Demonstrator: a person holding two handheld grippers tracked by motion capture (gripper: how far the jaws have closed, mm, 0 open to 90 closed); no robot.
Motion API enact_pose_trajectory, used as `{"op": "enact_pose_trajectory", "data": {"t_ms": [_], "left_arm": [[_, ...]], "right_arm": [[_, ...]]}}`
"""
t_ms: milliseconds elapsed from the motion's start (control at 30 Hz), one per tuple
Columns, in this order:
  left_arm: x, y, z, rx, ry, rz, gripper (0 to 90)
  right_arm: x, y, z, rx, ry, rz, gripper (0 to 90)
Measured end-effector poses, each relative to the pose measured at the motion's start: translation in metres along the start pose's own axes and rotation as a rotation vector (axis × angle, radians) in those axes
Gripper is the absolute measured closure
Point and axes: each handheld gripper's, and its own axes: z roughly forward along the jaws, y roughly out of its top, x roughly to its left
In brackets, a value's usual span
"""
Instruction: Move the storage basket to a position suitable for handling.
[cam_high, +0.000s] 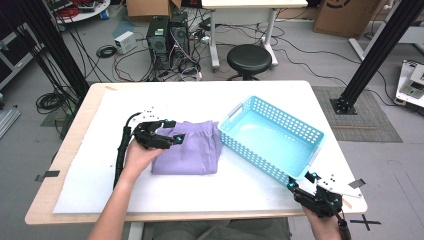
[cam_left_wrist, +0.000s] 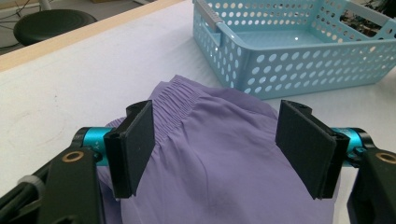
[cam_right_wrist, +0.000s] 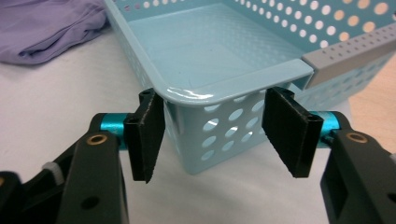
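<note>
Right gripper (cam_right_wrist: 212, 137) sits nearest, jaws spread around the basket (cam_right_wrist: 243, 81) corner, pads not quite pressing the walls yet. Left gripper (cam_left_wrist: 217, 149) hovers wide open over the folded purple shorts (cam_left_wrist: 219, 163), which lie on the table just beside the basket. Looks like the pick-up stage: next it needs to drop and pinch the cloth, then lift it into the basket.
</note>
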Motion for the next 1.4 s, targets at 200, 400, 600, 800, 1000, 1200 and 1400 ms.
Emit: {"op": "enact_pose_trajectory", "data": {"t_ms": [200,400,600,800,1000,1200,1400], "left_arm": [[-0.001,0.0,0.003,0.005,-0.007,0.001,28.5],[-0.007,0.002,0.012,-0.005,-0.044,0.001,28.5],[-0.016,0.006,0.038,0.006,-0.09,-0.001,28.4],[-0.021,0.01,0.07,0.026,-0.111,0.001,28.5],[-0.021,0.012,0.096,0.015,-0.094,-0.009,28.0],[-0.021,0.021,0.121,0.058,-0.087,-0.006,28.0],[-0.021,0.028,0.139,0.097,-0.104,0.003,31.7]], "right_arm": [[-0.009,0.008,0.009,-0.022,-0.055,0.062,44.6],[-0.016,0.009,0.016,-0.012,-0.06,0.08,43.2],[-0.02,0.011,0.017,-0.011,-0.051,0.075,39.5],[-0.022,0.012,0.019,0.001,-0.027,0.051,35.1],[-0.018,0.014,0.016,-0.019,0.0,0.032,31.1],[-0.016,0.014,0.021,0.01,0.0,0.017,29.1],[-0.023,0.019,0.03,0.031,0.02,0.032,28.5]]}}
